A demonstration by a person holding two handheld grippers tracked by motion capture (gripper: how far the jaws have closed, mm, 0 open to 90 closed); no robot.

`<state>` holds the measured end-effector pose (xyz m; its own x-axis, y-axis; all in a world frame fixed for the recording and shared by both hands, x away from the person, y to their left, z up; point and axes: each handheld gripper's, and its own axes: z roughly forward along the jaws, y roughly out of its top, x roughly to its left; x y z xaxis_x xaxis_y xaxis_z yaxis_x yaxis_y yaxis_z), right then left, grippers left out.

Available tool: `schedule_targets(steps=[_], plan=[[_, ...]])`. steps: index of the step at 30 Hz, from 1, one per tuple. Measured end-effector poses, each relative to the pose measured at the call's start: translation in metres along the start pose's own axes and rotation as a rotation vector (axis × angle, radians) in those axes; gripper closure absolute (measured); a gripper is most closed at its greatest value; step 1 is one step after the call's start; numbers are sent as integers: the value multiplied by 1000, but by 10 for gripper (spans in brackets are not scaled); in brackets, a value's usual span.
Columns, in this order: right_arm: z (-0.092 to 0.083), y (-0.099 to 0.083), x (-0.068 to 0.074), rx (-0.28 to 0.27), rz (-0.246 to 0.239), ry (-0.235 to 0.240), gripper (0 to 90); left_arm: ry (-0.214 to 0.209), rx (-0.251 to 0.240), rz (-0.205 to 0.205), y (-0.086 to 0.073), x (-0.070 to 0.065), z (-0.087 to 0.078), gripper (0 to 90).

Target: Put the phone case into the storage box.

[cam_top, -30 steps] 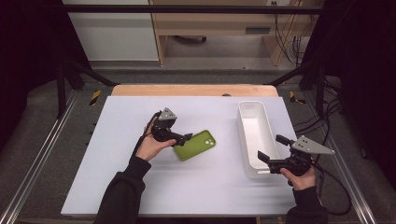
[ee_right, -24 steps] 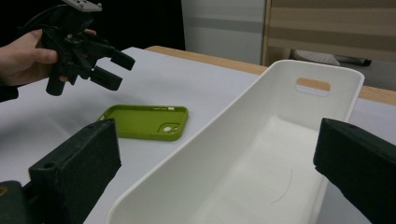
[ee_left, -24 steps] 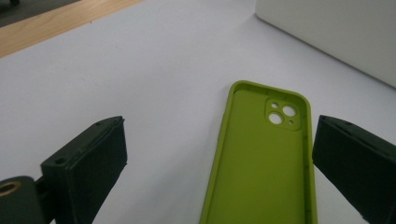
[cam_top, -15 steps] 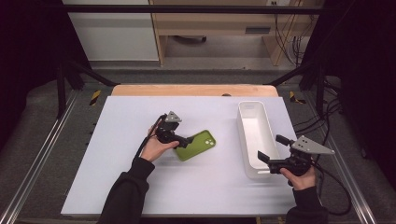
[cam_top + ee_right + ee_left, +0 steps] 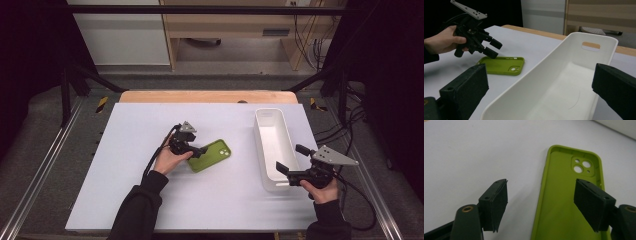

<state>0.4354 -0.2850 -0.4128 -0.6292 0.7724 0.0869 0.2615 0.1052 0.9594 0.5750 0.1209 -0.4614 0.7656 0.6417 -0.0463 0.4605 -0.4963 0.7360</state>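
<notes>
A: Where does the green phone case (image 5: pixel 210 155) lie?

B: Flat on the white worktop (image 5: pixel 125 200), open side up, well apart from the white bin (image 5: pixel 270 140) and on the side of the bin that faces the left hand (image 5: pixel 167 161). Its camera cut-out end points toward the bin.

A: And the left gripper (image 5: pixel 199 152)?

B: It sits at the case's end farthest from the bin, tilted down toward it. In the left gripper view its jaws straddle one long edge of the case (image 5: pixel 564 202): one jaw over the bare worktop, the other over the case's inner face. The jaws have just been closing, yet they stand apart, with a gap showing on either side of that edge.

A: The right gripper (image 5: pixel 290 162)?

B: It is held by the right hand (image 5: pixel 320 190) at the bin's near end, just beside the rim. Its jaws are spread wide, one to each side of the bin (image 5: pixel 564 82) in the right gripper view, pressing on nothing.
</notes>
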Motion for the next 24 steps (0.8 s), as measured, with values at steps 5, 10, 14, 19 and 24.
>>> schedule_targets(steps=[5,10,14,19,24], plan=[[0,0,0,-2,-2,3,11,-9,28,-4,-2,1,1,340],[0,0,0,-3,-1,2,11,7,65,16,-3,-1,4,420],[0,0,0,-3,0,-2,12,4,83,13,-4,-1,4,519],[0,0,0,-3,-1,1,12,-7,87,-3,-4,0,4,612],[0,0,0,-3,-1,2,12,-5,87,-7,-5,2,4,657]])
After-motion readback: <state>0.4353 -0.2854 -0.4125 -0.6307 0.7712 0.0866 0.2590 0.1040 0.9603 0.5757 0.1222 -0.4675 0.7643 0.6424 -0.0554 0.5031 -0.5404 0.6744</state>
